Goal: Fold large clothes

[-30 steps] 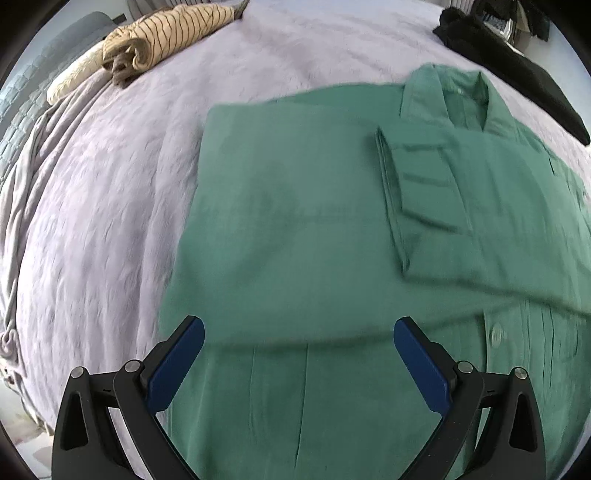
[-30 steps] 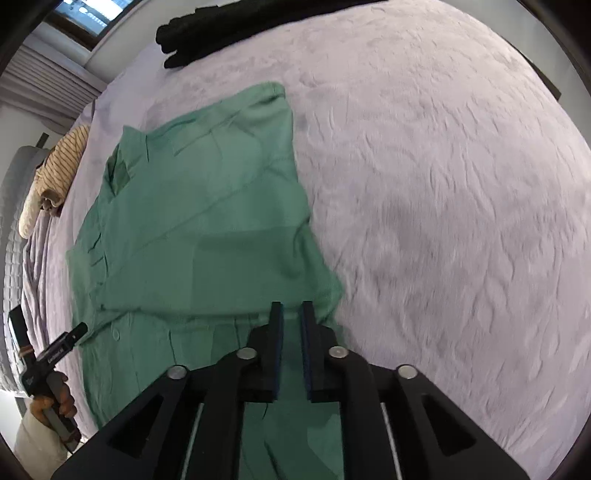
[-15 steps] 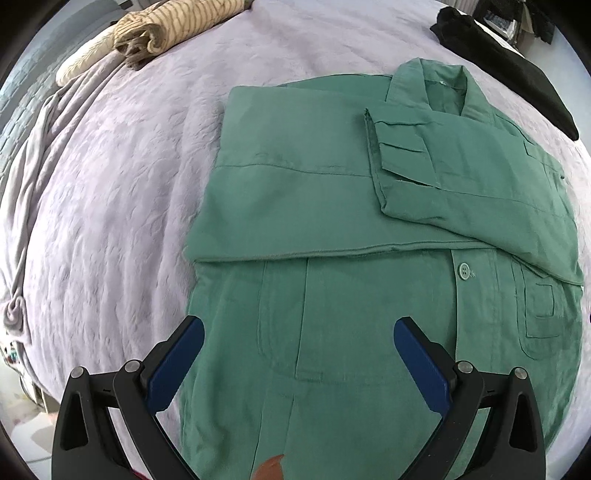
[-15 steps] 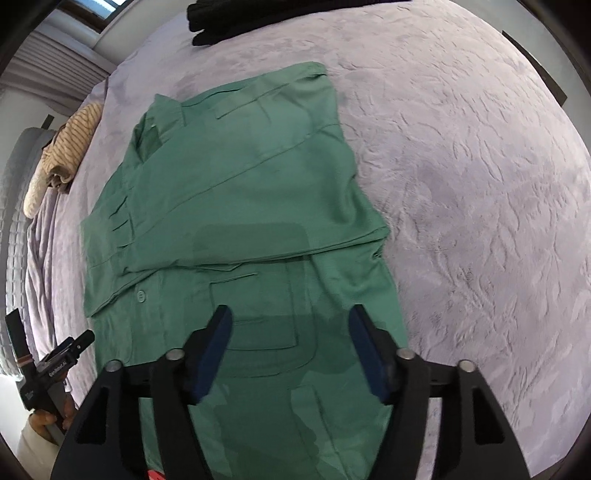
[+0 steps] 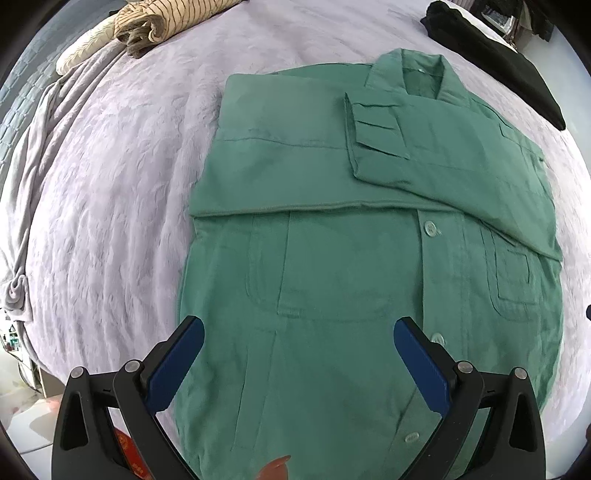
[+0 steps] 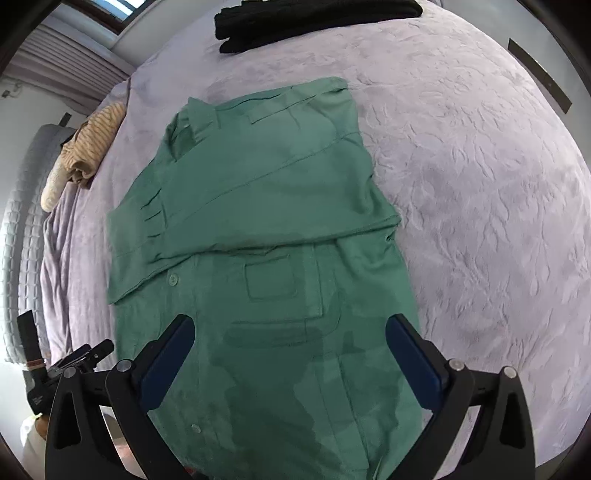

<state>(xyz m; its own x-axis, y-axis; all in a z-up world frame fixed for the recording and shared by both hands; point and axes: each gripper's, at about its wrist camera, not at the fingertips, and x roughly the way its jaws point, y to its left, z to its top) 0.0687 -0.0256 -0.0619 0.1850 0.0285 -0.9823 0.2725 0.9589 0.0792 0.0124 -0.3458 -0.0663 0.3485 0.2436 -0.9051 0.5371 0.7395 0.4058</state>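
— Where is the shirt sitting right now?

— The green shirt (image 5: pixel 369 258) is lying flat on the lilac bedspread (image 5: pixel 110 184), front side up, with its collar pointing away from me. Both sleeves are lying folded across the chest, and a cuff is resting just below the collar. I am seeing 2 chest pockets and a row of pale buttons running down the placket.

— And your tongs?

— I am holding my left gripper (image 5: pixel 295 369) over the lower half of the shirt, jaws spread wide, nothing between the blue pads. My right gripper (image 6: pixel 291 365) is hovering over the lower half too; its jaws have just been opening and are now standing wide apart, with no cloth pinched between them. Its shadow is falling on the fabric below the pocket.

— Anything else on the bed?

— A rolled striped beige garment (image 5: pixel 166 22) is lying near the far left edge, and a black garment (image 6: pixel 314 18) is lying beyond the collar, well apart from the shirt.
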